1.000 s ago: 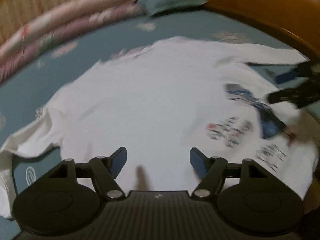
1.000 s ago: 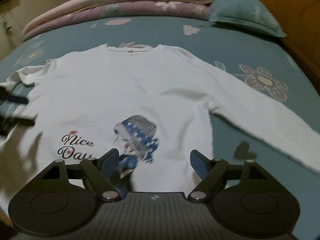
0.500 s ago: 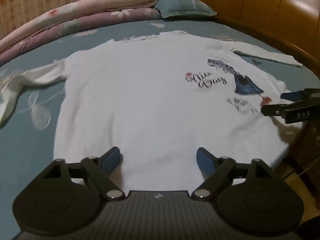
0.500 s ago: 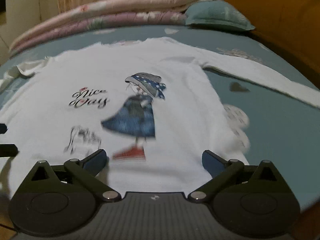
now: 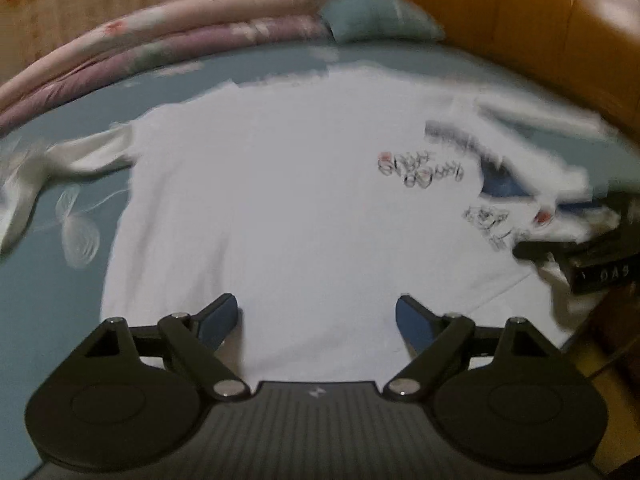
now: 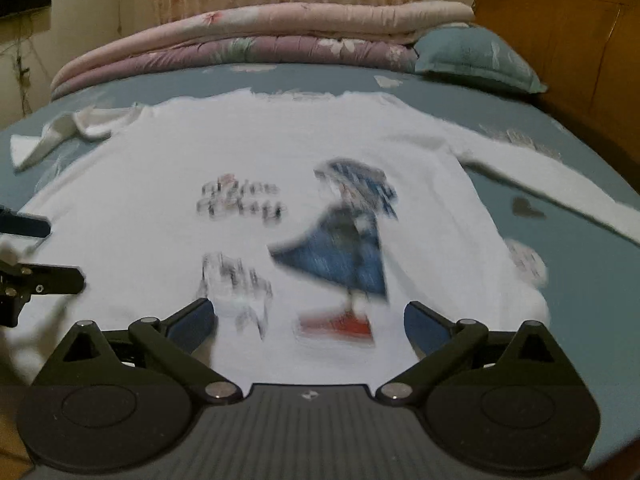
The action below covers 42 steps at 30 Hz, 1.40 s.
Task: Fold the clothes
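Observation:
A white long-sleeved shirt (image 5: 288, 208) (image 6: 224, 152) with a girl print (image 6: 348, 240) and lettering lies face up, spread flat on the blue floral bedsheet (image 5: 48, 304). My left gripper (image 5: 316, 316) is open over the left part of the bottom hem, with cloth lying under its jaws. My right gripper (image 6: 308, 320) is open over the hem just below the print. Each gripper also shows at the edge of the other's view: the right gripper (image 5: 580, 256) and the left gripper (image 6: 28, 252). One sleeve (image 6: 560, 184) stretches out to the right; the other sleeve (image 6: 60, 132) is crumpled at the left.
Folded pink and purple quilts (image 6: 260, 36) and a teal pillow (image 6: 476, 56) lie along the far side of the bed. A wooden headboard (image 6: 580, 40) runs down the right. The bed's near edge is just below the hem.
Over the last second both grippers drew back from above the shirt to its bottom hem and dropped lower. Both views are now motion-blurred. The jaws have stayed open.

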Tool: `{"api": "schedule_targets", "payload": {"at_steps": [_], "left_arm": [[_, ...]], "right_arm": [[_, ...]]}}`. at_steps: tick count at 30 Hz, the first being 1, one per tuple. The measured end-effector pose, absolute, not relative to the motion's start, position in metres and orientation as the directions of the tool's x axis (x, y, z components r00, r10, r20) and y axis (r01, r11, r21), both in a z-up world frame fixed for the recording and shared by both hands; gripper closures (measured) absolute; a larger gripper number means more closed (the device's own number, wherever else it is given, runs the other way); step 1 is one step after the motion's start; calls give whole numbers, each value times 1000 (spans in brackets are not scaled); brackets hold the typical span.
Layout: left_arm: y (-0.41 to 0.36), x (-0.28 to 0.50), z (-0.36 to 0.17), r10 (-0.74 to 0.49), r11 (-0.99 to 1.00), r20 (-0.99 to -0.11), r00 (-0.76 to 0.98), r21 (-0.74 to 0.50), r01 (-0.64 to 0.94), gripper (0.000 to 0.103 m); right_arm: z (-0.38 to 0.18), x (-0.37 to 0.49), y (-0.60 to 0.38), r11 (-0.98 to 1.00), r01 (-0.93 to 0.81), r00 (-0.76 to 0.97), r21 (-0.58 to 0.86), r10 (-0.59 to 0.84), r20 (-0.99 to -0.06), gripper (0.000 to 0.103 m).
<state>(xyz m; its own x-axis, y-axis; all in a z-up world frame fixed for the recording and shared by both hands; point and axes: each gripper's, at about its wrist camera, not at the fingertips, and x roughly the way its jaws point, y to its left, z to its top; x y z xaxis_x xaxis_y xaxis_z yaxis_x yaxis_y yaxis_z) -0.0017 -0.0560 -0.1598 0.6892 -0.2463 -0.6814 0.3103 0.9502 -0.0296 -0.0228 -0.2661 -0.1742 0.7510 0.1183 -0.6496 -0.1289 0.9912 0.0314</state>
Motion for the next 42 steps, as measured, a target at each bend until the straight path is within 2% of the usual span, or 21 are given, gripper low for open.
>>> {"api": "schedule_targets", "payload": {"at_steps": [5, 8, 11, 13, 16, 18, 22, 24, 29, 33, 36, 42], "left_arm": [[-44, -9, -145, -263, 937, -711, 652, -29, 347, 14], [-44, 12, -133, -247, 947, -649, 719, -3, 322, 14], [-45, 38, -127, -246, 954, -605, 757, -13, 299, 14], [-44, 53, -135, -254, 955, -618, 744, -36, 296, 14], [-41, 55, -159, -240, 957, -704, 668, -54, 286, 14], [-35, 35, -161, -239, 952, -696, 677, -31, 304, 11], [-34, 32, -146, -225, 950, -773, 593, -38, 311, 10], [-35, 53, -131, -226, 951, -759, 610, -36, 308, 10], [-53, 104, -105, -211, 947, -735, 645, 9, 320, 10], [-61, 126, -118, -219, 937, -785, 579, -4, 349, 10], [-66, 142, -128, -224, 929, -820, 527, -16, 370, 10], [-50, 171, -123, -271, 939, -815, 513, -108, 325, 10]], "right_arm": [[-156, -28, -272, 987, -158, 732, 27, 135, -668, 0], [-144, 2, -256, 976, -216, 777, 35, 194, -599, 0], [-153, 46, -238, 973, -226, 754, 49, 206, -624, 0], [-163, 65, -230, 971, -229, 724, 67, 216, -655, 0], [-169, 52, -227, 965, -258, 702, 48, 221, -677, 0], [-166, 26, -231, 961, -274, 681, 50, 230, -696, 0], [-160, -7, -233, 952, -303, 600, 33, 218, -769, 0], [-150, 2, -238, 950, -305, 570, 67, 238, -786, 0], [-142, 39, -272, 987, -132, 630, 91, 154, -761, 0], [-158, 37, -312, 998, 4, 612, 65, 48, -789, 0], [-144, 39, -332, 984, 96, 615, 148, 58, -786, 0], [-119, 99, -309, 975, -11, 683, 221, 169, -711, 0]]}}
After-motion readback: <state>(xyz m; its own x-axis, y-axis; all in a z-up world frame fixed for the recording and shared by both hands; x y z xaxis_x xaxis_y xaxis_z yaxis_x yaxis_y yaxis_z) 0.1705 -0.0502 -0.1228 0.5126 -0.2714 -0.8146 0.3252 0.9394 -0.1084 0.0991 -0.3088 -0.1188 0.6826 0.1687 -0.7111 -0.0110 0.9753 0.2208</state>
